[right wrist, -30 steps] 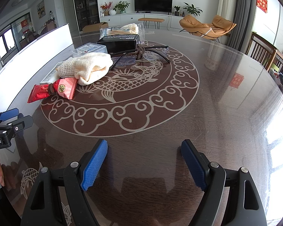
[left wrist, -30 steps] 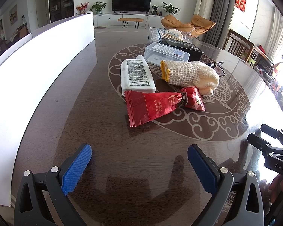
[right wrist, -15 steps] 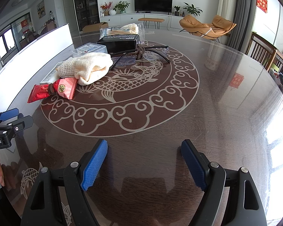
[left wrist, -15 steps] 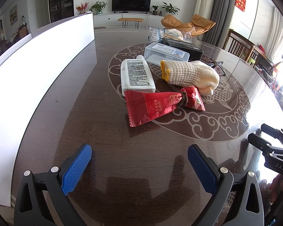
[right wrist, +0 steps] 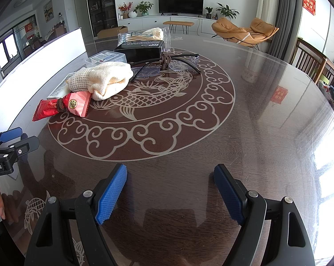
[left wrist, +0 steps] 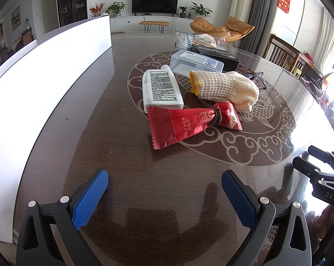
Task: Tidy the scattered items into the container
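Note:
A cluster of items lies on the dark table: a red packet (left wrist: 184, 124) tied with a brown band, a white tube (left wrist: 161, 88), a cream knitted glove (left wrist: 224, 87), a clear plastic box (left wrist: 195, 63), a black box (left wrist: 220, 55), a bag of cotton swabs (left wrist: 195, 40) and glasses (right wrist: 167, 63). The white container (left wrist: 44, 84) runs along the table's left side. My left gripper (left wrist: 164, 190) stands open over bare table, short of the red packet. My right gripper (right wrist: 170, 186) is open too, farther right, with nothing between its fingers.
The round table (right wrist: 255, 133) has a glossy top with a fish pattern. Wooden chairs (right wrist: 311, 59) stand at its right edge. Beyond the table are an orange lounge chair (right wrist: 244, 31) and a TV cabinet (right wrist: 180, 20).

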Motion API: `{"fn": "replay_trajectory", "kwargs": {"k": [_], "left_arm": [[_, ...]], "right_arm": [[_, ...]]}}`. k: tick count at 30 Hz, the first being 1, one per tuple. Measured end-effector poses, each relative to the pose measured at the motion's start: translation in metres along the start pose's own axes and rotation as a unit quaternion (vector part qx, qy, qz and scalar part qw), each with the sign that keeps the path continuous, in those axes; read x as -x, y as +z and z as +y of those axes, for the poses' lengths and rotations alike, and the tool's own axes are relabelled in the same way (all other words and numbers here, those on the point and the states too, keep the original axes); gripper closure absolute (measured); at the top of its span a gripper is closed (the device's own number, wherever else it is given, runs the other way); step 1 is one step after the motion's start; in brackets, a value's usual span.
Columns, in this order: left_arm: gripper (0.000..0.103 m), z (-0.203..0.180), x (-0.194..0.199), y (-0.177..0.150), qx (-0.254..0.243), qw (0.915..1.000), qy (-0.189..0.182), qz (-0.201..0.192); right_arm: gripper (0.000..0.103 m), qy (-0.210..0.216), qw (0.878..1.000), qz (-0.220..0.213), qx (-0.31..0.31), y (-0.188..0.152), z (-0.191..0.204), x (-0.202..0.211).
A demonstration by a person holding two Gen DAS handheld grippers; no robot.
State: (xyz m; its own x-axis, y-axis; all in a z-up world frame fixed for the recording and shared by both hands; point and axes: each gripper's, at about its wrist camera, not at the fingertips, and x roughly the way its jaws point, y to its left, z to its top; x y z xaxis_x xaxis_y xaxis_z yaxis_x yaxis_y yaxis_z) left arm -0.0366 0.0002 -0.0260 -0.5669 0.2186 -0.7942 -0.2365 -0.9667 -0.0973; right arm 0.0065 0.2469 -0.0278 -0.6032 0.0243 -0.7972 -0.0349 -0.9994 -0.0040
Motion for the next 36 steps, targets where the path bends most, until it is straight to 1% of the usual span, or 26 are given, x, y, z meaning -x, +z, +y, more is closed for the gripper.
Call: {"fn": "replay_trajectory", "kwargs": {"k": [36], "left_arm": [[0.000, -0.0027, -0.0004, 0.0005, -0.001, 1.0000, 0.002, 0.000]], "right_arm": [[0.022, 0.000, 1.000, 0.000, 0.000, 0.0001, 0.0000, -0.0001]]}}
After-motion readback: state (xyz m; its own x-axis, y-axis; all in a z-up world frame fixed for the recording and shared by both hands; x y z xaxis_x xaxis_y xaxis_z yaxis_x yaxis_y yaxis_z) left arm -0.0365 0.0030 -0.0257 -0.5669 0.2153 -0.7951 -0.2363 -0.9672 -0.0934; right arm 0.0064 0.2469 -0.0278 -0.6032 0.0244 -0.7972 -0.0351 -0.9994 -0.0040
